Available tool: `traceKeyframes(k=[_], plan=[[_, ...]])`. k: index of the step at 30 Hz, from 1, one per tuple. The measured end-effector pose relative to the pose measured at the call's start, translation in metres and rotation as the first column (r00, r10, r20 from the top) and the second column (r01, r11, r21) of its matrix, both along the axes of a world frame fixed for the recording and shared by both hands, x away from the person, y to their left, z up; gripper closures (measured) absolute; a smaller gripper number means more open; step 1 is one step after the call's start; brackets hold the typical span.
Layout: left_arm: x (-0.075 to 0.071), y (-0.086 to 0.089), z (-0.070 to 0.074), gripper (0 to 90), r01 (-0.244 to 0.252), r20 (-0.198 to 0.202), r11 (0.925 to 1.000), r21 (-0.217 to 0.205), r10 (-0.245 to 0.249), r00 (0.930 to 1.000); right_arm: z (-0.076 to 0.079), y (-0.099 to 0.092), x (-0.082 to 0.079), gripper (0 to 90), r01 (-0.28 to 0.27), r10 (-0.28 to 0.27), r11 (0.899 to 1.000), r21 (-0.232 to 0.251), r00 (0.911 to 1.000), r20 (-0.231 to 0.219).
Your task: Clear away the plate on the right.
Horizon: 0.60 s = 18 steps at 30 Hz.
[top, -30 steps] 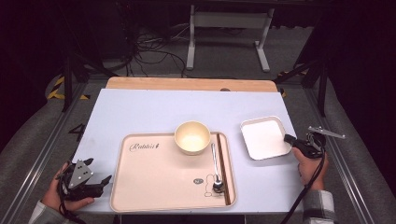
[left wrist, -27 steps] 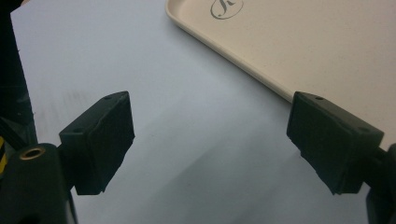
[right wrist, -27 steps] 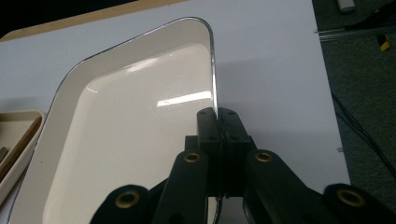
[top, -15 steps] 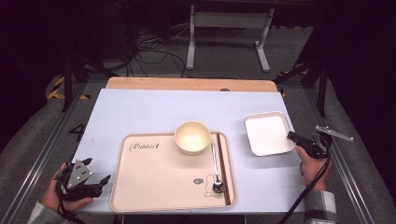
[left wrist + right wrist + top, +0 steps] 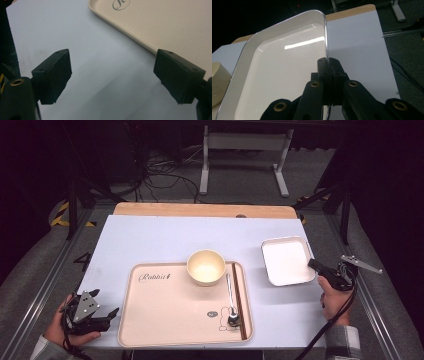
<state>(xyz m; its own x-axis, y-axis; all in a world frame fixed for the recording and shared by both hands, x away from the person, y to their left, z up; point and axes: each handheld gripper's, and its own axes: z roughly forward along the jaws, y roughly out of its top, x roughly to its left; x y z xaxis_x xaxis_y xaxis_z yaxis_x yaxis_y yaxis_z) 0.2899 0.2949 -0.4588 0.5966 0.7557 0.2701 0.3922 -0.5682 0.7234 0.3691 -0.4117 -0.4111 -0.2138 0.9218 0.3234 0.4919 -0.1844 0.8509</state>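
- Resting at the near left corner of the table (image 5: 150,240): left gripper (image 5: 107,316), jaws spread wide apart with nothing between them, just beside the left rim of the beige tray (image 5: 150,320).
- Sitting on that tray: bowl (image 5: 206,267) at the far edge, spoon (image 5: 230,300) and chopsticks (image 5: 239,300) along the right side.
- Lying right of the tray, apart from it: white square plate (image 5: 286,261).
- Clamping the plate's right rim: right gripper (image 5: 328,62), jaws pressed together on the thin edge.

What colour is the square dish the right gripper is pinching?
White, with a thin shiny rim; the square dish shows best in the right gripper view.
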Motion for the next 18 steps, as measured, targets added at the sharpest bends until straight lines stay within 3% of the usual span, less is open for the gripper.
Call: traceKeyframes(k=[10, 18], plan=[[0.0, 0.001, 0.0, 15.7, 0.003, 0.0, 1.0, 0.004, -0.003, 1.0, 0.006, 0.002, -0.004, 89.2, 0.002, -0.002, 1.0, 0.01, 0.9996, 0.029], [-0.001, 0.001, 0.0, 15.7, 0.003, 0.004, 1.0, 0.001, -0.003, 1.0, 0.016, 0.015, -0.007, 89.2, -0.041, 0.04, 0.999, 0.022, 0.9969, 0.067]])
